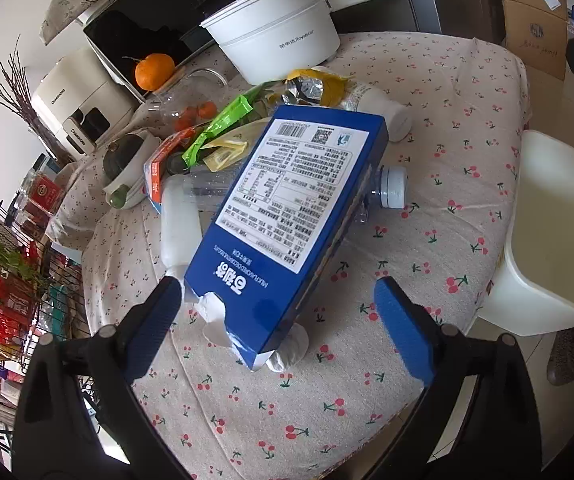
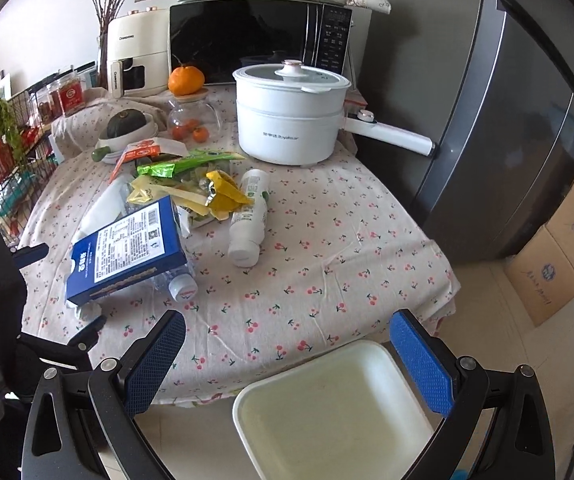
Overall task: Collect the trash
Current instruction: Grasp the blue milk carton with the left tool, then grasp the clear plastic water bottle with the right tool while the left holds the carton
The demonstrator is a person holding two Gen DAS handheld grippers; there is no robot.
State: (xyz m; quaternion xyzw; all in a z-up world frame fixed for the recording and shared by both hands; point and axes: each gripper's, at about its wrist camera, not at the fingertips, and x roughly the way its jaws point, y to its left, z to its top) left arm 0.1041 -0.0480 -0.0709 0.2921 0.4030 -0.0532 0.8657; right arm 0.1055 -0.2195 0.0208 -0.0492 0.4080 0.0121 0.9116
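A blue carton (image 1: 291, 220) lies tilted on a clear plastic bottle (image 1: 391, 188) on the cherry-print tablecloth; it also shows in the right wrist view (image 2: 127, 250). My left gripper (image 1: 279, 316) is open, its fingers either side of the carton's near end, not touching. Behind lie a white bottle (image 2: 249, 216), green and yellow wrappers (image 2: 191, 184) and an orange packet (image 2: 139, 152). My right gripper (image 2: 287, 356) is open and empty, above a white bin (image 2: 339, 412) off the table's front edge. The bin also shows in the left wrist view (image 1: 551, 236).
A white electric pot (image 2: 291, 112), a glass jar (image 2: 193, 116) topped by an orange, a microwave (image 2: 259, 40) and a white appliance (image 2: 137, 58) stand at the back. A wire rack (image 2: 3, 160) stands left, a fridge (image 2: 507, 100) and cardboard boxes (image 2: 563, 248) right.
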